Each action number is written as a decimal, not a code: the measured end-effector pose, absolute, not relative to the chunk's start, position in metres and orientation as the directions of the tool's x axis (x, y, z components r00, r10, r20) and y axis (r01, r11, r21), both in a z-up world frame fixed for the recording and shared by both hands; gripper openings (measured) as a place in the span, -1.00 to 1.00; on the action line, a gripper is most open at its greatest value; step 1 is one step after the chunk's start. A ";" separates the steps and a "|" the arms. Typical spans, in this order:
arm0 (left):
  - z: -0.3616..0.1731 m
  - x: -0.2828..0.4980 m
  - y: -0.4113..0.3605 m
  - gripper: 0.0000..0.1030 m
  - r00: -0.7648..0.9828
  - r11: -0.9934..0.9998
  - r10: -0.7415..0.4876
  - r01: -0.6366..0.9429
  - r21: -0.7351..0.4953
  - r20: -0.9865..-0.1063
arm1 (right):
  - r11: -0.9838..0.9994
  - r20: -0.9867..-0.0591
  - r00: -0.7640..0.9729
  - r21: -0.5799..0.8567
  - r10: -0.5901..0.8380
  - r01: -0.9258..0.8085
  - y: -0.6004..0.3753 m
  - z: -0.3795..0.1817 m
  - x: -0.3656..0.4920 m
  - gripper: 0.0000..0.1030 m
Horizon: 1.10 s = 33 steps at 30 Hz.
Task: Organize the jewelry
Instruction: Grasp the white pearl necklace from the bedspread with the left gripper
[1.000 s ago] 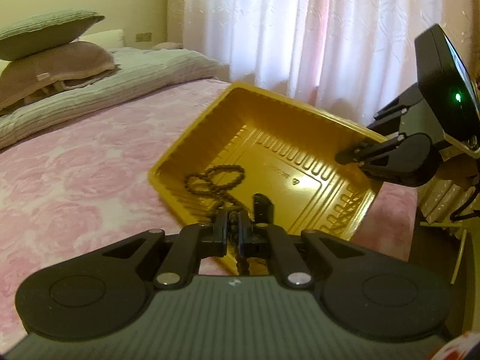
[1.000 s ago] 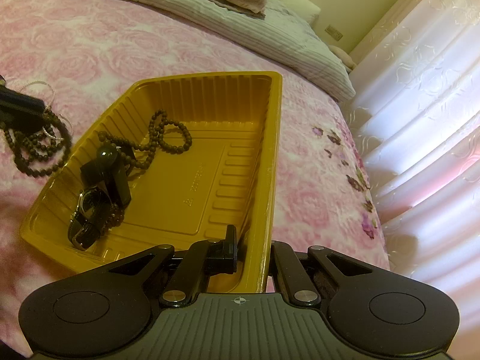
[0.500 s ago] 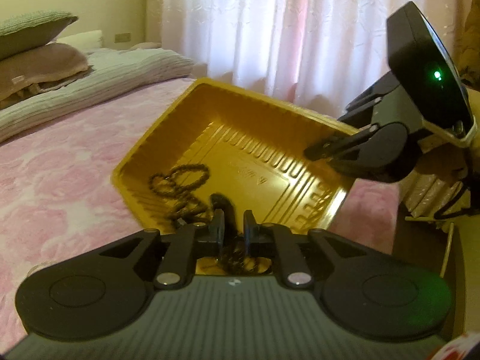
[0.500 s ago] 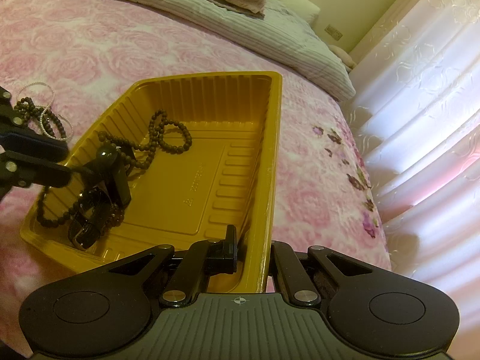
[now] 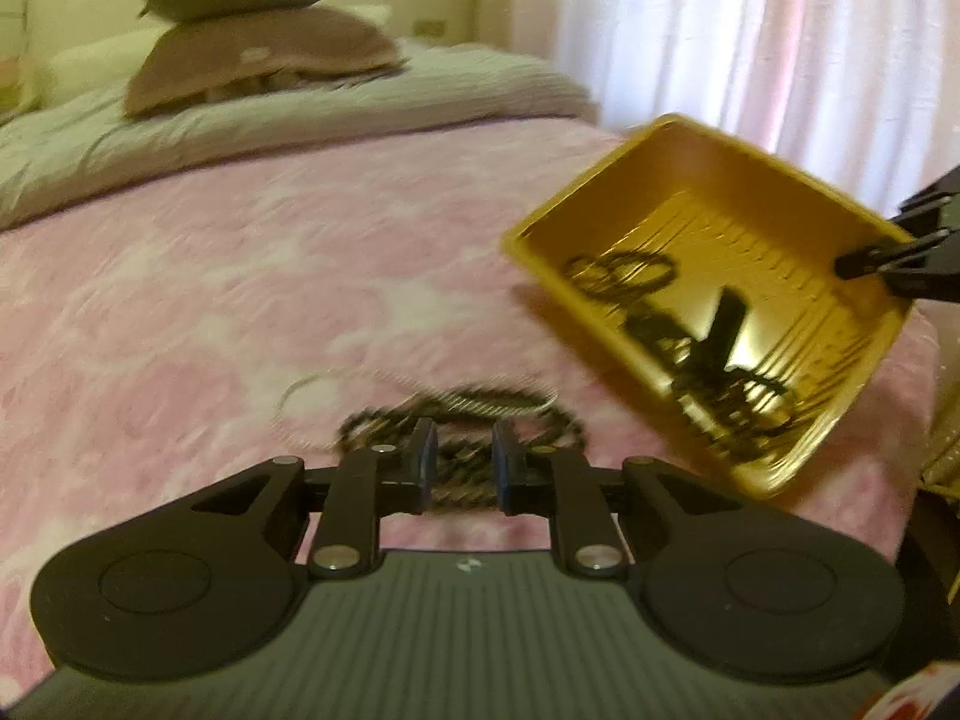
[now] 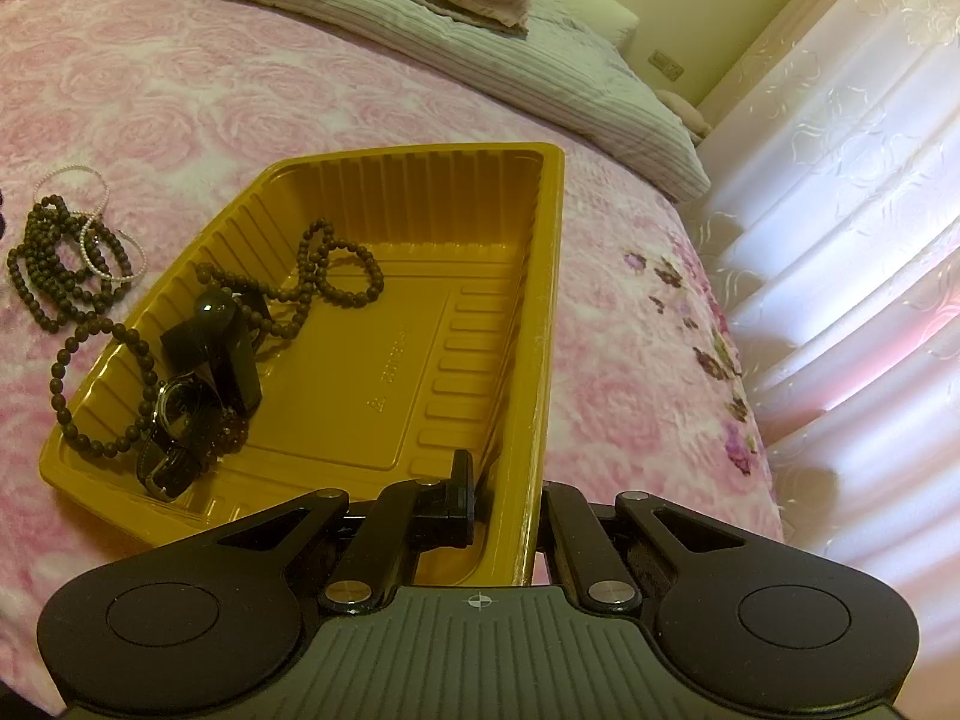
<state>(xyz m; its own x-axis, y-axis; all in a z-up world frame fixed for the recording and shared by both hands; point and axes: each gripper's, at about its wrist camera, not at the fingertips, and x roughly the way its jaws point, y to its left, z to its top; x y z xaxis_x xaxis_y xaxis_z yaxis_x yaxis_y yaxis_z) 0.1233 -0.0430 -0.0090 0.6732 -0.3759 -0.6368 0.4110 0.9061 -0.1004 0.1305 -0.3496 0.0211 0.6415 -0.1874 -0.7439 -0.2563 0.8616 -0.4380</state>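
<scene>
Between the right tongs [image 6: 504, 495], clamped tight, sits the yellow ribbed plastic tray's [image 6: 549, 312] rim; left tongs [image 5: 462, 468] gape narrowly over dark beaded necklaces [image 5: 468, 414].

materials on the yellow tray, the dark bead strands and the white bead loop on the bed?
Yellow ribbed tray: looks like thin glossy moulded plastic, going by the pressed ribs, embossed mark and shiny highlights.
Dark round-bead strands: matte brown-black beads, possibly wood; stone or plastic can't be ruled out.
White small-bead loop: pale, faintly shiny, pearl-like; real or imitation can't be told.
Pink rose-patterned bedspread: soft plush fabric with embossed pile.
</scene>
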 end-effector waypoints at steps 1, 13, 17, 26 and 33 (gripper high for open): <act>-0.011 0.123 -0.042 -0.69 0.672 0.907 -0.373 0.409 -0.100 -0.639 | 0.862 -0.744 0.641 -0.438 -0.188 -0.256 -0.350 0.021 0.131 -0.91; -0.034 0.140 -0.034 -0.66 0.695 0.934 -0.278 0.356 -0.020 -0.663 | 0.862 -0.745 0.640 -0.437 -0.187 -0.257 -0.351 0.021 0.130 -0.91; -0.037 0.154 -0.027 -0.65 0.698 0.942 -0.259 0.335 -0.016 -0.668 | 0.864 -0.747 0.638 -0.434 -0.187 -0.255 -0.351 0.021 0.130 -0.91; -0.045 0.194 -0.009 -0.65 0.694 0.964 -0.215 0.264 -0.035 -0.687 | 0.866 -0.752 0.633 -0.429 -0.186 -0.255 -0.351 0.020 0.130 -0.91; -0.060 0.215 -0.007 -0.64 0.657 0.965 -0.211 0.260 -0.045 -0.724 | 0.867 -0.753 0.631 -0.428 -0.186 -0.255 -0.351 0.020 0.130 -0.91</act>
<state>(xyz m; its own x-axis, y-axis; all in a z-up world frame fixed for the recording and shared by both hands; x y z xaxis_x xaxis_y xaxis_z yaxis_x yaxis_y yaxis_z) 0.2147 -0.0067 -0.0600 0.6570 -0.2107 -0.7238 0.2595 0.9647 -0.0452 0.1301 -0.3511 0.0204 0.6314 -0.1862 -0.7528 -0.2553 0.8667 -0.4285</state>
